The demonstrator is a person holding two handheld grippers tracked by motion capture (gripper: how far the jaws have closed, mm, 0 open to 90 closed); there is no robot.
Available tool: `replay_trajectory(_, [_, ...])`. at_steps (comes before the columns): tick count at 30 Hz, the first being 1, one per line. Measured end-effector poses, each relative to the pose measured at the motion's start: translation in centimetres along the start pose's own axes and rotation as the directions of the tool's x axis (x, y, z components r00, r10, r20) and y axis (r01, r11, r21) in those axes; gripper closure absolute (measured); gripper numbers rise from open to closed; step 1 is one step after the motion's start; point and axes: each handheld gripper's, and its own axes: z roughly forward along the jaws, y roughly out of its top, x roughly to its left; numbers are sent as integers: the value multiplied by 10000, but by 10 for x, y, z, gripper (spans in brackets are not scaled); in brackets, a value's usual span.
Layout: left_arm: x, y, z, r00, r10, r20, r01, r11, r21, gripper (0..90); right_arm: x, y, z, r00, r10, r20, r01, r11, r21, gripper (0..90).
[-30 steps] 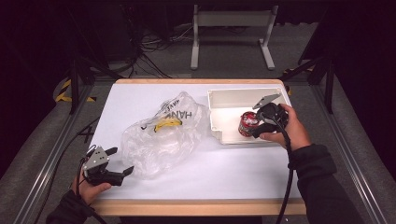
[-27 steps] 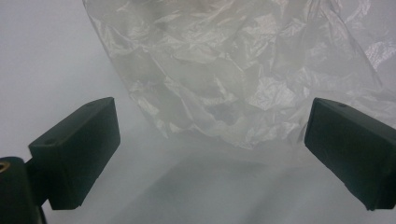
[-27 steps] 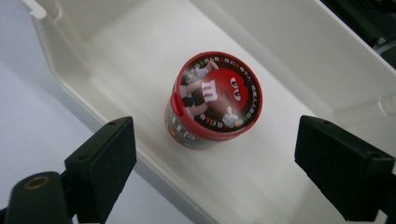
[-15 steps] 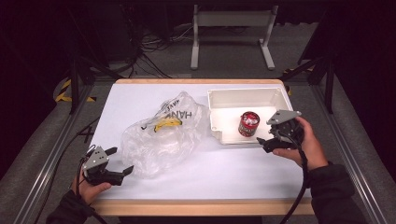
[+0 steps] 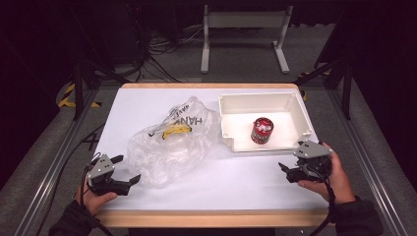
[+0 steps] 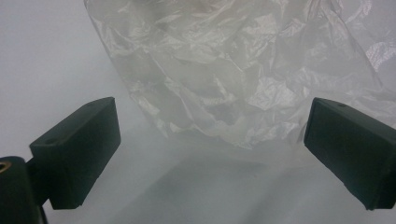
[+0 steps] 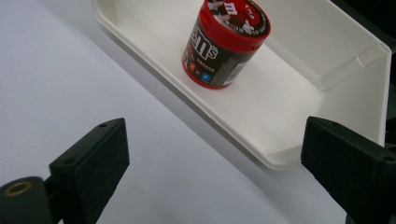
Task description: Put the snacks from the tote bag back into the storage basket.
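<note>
Beside the white tray [image 5: 290,101], my right tongs [image 5: 290,172] and left tongs [image 5: 125,169] gape empty; a careless swing could topple its candy tub [image 5: 261,130].

A white-topped table [image 5: 162,196] with a wooden edge is being lit brightly, while the room around it is being left dark. Grey floor [image 5: 236,64] is being crossed by black cables [image 5: 157,54], and a white metal stand [image 5: 244,29] is seen beyond.
</note>
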Motion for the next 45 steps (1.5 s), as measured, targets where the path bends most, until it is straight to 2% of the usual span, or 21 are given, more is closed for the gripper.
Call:
replay_trajectory(4, [0, 0, 0, 10000, -5, -28, 5, 10000, -27, 46, -1, -16, 2, 9994, 343, -53, -344, 9993, -120, 76])
replay_trajectory(5, [0, 0, -1, 10000, 30, -23, -30, 10000, -47, 46, -2, -27, 4, 9989, 474, 46, -474, 9988, -153, 71])
replay_trajectory(8, [0, 0, 0, 10000, 9, -38, -9, 10000, -34, 45, -2, -36, 5, 9974, 727, -3, -727, 9970, -250, 70])
replay_trajectory(9, [0, 0, 0, 10000, 8, -27, -8, 10000, -40, 45, -2, -46, 6, 9954, 956, -27, -956, 9945, -432, 67])
replay_trajectory(13, [0, 0, -1, 10000, 10, 3, -10, 10000, -74, 45, -4, -61, 6, 9889, 1485, 15, -1479, 9856, -825, 59])
replay_trajectory(15, [0, 0, -1, 10000, 17, 0, -17, 10000, -62, 45, -3, -64, 5, 9877, 1555, 168, -1532, 9834, -967, 59])
replay_trajectory(16, [0, 0, -1, 10000, 36, 8, -36, 10000, -65, 45, -5, -72, 3, 9793, 2022, 46, -1993, 9684, -1499, 59])
replay_trajectory(17, [0, 0, -1, 10000, 36, 8, -36, 10000, -65, 45, -5, -72, 3, 9793, 2022, 46, -1993, 9684, -1499, 59])
replay_trajectory(18, [0, 0, -1, 10000, 47, -14, -47, 10000, -72, 45, -6, -79, 2, 9700, 2430, 105, -2370, 9539, -1840, 63])
replay_trajectory(20, [0, 0, -2, 10000, 57, -23, -57, 9999, -116, 45, -6, -82, 2, 9674, 2525, 179, -2444, 9500, -1945, 63])
replay_trajectory(21, [0, -1, -2, 10000, 21, -7, -21, 9998, -176, 45, -7, -89, 1, 9604, 2742, 487, -2568, 9397, -2259, 68])
replay_trajectory(23, [0, -1, -2, 10000, -34, -10, 34, 9998, -200, 46, -8, -93, -1, 9505, 3058, 551, -2831, 9253, -2524, 69])
replay_trajectory(25, [0, -1, -2, 10000, -34, -7, 34, 9998, -214, 45, -10, -94, -2, 9429, 3276, 606, -3008, 9152, -2683, 70])
replay_trajectory(30, [1, -1, -2, 10000, -92, -25, 92, 9997, -235, 45, -11, -96, 0, 9370, 3448, 564, -3192, 9104, -2631, 70])
replay_trajectory(35, [0, -1, -3, 10000, 10, -13, -10, 9995, -310, 46, -11, -96, 0, 9365, 3460, 560, -3203, 9096, -2647, 66])
replay_trajectory(37, [0, -2, -4, 10000, -72, 39, 74, 9992, -389, 45, -11, -97, 0, 9354, 3498, 523, -3234, 9057, -2739, 62])
replay_trajectory(38, [2, -2, -4, 9998, -145, 125, 150, 9991, -400, 46, -12, -98, -1, 9323, 3588, 462, -3325, 9003, -2807, 59])
replay_trajectory(43, [1, -1, -3, 9999, -34, 99, 37, 9995, -315, 45, -12, -99, -1, 9321, 3592, 462, -3329, 9001, -2809, 50])
replay_trajectory(45, [1, -1, -3, 9999, -87, 103, 90, 9995, -316, 45, -12, -99, -1, 9309, 3627, 432, -3363, 8972, -2863, 49])
